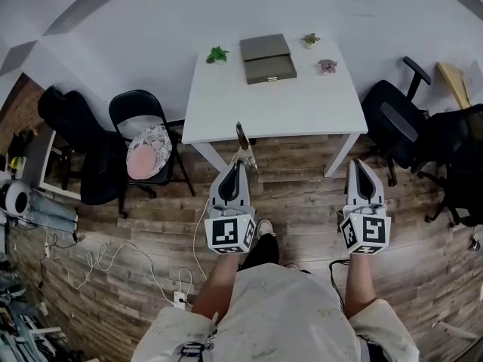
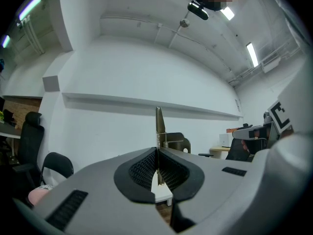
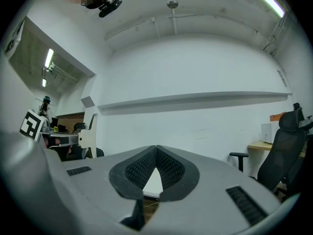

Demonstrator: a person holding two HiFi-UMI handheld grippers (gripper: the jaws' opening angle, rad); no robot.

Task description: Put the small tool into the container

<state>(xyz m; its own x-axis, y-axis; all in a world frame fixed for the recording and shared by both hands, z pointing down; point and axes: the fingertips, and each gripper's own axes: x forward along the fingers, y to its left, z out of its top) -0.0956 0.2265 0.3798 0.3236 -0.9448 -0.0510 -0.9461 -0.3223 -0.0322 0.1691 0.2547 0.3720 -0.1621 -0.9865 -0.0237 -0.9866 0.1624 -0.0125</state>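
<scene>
The left tongs (image 1: 235,166) pinch the small tool (image 2: 159,124) by its end, most jutting past their tips; the right tongs (image 3: 156,148) are clenched, empty. The container (image 1: 268,58) lies well ahead on the bench (image 1: 302,111). Such a thin hold could let the tool swivel or drop. Its kind is unclear.

The white table (image 1: 272,108) bears a container (image 1: 270,69) and three plants (image 1: 217,53).
</scene>
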